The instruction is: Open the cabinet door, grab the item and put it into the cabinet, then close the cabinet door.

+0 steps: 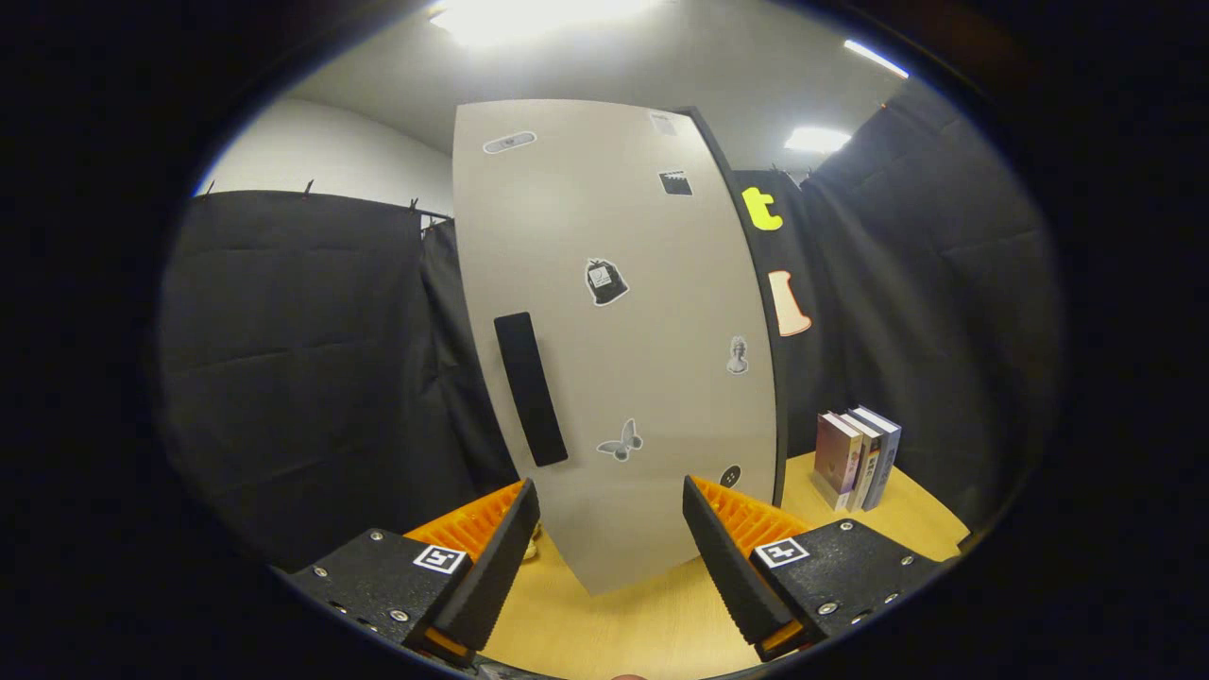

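A tall pale grey cabinet (614, 349) stands on the wooden table (614, 633), close ahead of my fingers. Its door is shut and carries several small stickers. A black vertical handle (531, 389) runs down the door's left side, just above and ahead of my left finger. My gripper (609, 501) is open, its two black-padded fingers spread wide with nothing between them and the door's lower part showing in the gap. Three upright books (858, 458) stand on the table to the right of the cabinet, beyond my right finger.
Black cloth walls the booth behind and on both sides of the cabinet. Something small and pale (535, 546) lies on the table by the cabinet's lower left corner, mostly hidden by my left finger. Bare tabletop lies under my fingers.
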Available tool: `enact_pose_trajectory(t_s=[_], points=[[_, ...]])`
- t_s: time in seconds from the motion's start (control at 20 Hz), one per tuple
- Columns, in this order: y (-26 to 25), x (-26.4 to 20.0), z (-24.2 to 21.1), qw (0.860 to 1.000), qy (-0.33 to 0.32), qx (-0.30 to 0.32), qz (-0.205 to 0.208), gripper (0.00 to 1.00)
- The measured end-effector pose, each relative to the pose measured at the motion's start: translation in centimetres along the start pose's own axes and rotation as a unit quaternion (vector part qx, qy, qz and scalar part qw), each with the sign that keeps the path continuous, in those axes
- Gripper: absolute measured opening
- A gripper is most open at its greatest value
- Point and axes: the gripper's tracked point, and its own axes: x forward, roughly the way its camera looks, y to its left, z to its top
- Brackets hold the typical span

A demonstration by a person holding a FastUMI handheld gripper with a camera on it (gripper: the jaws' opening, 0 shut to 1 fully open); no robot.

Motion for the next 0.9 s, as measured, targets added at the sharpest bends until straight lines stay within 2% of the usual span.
enact_pose_trajectory(t_s=[0.9], points=[[0.4, 0.9, 0.4, 0.999, 0.001, -0.035, 0.01, 0.95]])
